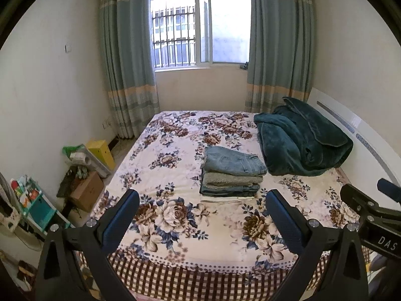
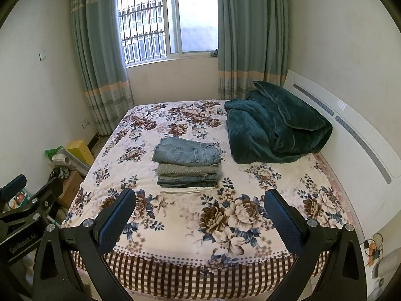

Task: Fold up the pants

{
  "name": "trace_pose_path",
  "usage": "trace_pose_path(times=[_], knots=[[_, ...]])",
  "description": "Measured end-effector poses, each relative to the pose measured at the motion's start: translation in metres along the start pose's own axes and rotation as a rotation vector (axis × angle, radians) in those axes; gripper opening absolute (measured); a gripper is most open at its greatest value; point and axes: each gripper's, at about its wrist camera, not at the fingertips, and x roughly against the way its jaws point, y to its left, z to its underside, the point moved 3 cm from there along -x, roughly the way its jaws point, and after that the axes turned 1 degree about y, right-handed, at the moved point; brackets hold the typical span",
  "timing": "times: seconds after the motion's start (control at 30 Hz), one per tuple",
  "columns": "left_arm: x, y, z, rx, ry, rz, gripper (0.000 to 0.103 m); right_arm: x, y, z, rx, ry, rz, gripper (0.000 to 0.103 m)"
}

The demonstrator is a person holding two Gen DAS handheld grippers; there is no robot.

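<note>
Showing on the black body of the right claw (image 1: 371,215), as the left wrist camera is catching it at the frame's edge, are the white letters "DAS"; the matching side print on the left claw (image 2: 17,213), seen from the right wrist camera, is too blurred to be read with certainty. Both claws are hovering above the foot of the bed (image 1: 175,258), fingers spread wide apart, gripping nothing and touching nothing. From its own camera the left claw (image 1: 201,200) is framing the bedspread between blue, dimpled rubber pads (image 1: 120,215) set on black angular arms with silver screws; the right claw (image 2: 200,199) is looking the same, its pads (image 2: 283,215) equally far apart. The folded pants (image 1: 231,161), light-washed denim with visible seams, are lying flat on top of a neat stack (image 2: 186,175) in the middle of the bed, over a fuzzy grey-green layer, darker denim and a thin white piece. A plush dark-teal blanket (image 1: 303,140) is sitting bunched just beside the stack, near the white headboard (image 2: 356,135). The bedspread is quilted, floral, edged in brown check.
</note>
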Motion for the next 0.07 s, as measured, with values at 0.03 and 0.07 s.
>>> trace_pose_path(times=[0.03, 0.07], knots=[[0.0011, -0.0006, 0.0, -0.003, -0.004, 0.0, 0.103, -0.0001, 0.0001, 0.0001, 0.001, 0.001, 0.0, 0.103], [0.0015, -0.0012, -0.0001, -0.001, -0.003, 0.001, 0.103, -0.0009, 0.0004, 0.0003, 0.002, 0.0, 0.0, 0.103]])
